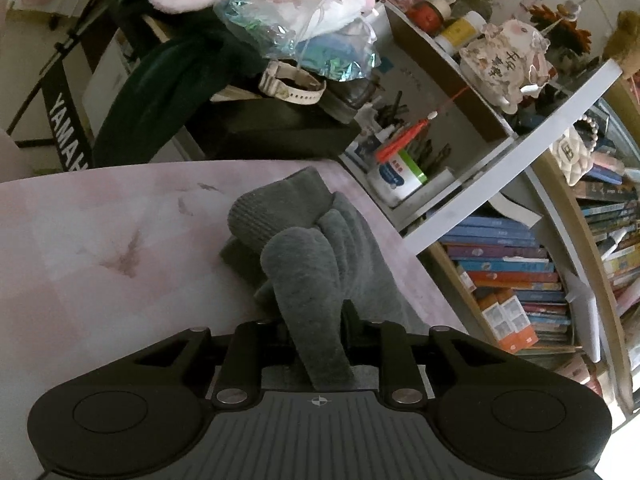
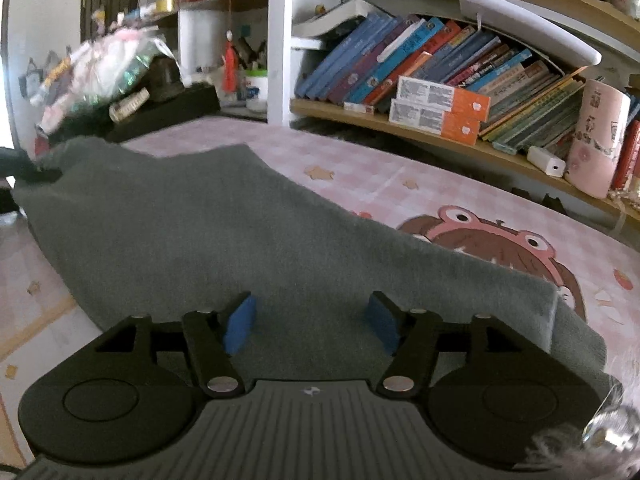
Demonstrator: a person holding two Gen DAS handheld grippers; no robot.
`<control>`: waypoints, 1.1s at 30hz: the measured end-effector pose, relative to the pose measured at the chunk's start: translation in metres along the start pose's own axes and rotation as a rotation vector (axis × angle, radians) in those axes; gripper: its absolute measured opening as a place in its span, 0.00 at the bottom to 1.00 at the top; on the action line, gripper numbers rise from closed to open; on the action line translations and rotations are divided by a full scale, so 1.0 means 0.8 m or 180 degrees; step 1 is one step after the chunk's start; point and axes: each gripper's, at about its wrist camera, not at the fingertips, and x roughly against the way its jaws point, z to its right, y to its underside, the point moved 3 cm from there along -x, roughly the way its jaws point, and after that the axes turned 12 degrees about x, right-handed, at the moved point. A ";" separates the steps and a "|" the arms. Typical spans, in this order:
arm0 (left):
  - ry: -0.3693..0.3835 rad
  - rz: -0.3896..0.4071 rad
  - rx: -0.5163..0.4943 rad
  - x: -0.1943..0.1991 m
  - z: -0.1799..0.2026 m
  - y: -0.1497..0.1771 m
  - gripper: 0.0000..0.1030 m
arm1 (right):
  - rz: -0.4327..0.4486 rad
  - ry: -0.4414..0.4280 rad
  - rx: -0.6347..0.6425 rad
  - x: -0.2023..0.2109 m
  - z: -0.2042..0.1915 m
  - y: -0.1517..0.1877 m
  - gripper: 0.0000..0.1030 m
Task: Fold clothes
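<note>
Left wrist view shows the left gripper [image 1: 316, 320] clenched on a bunched fold of the grey garment [image 1: 304, 256], with cloth pinched between the 2 black fingers and trailing back over the gripper body. Ahead of it the garment lies rumpled on the pink table cover [image 1: 100, 232], with a ribbed cuff or hem rolled up near the far edge, close to the bookshelf [image 1: 516, 280].

Right wrist view shows the right gripper [image 2: 312, 320] released, its 2 blue pads [image 2: 239, 324] spread wide and hovering over a flat stretch of the same garment [image 2: 200, 220], which spreads across the cartoon-printed cover [image 2: 460, 200].

Risk, as I judge it: the left grip holds a thick, uneven wad, so pulling could drag the whole piece sideways and skew the fold. With the right side unheld, the cloth may slide toward the table edge, or the rolled cuff may get trapped inside.
</note>
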 end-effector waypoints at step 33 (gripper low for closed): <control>-0.0051 0.0292 -0.0337 0.010 0.037 0.008 0.13 | 0.0075 -0.0637 0.0312 -0.019 -0.023 -0.014 0.66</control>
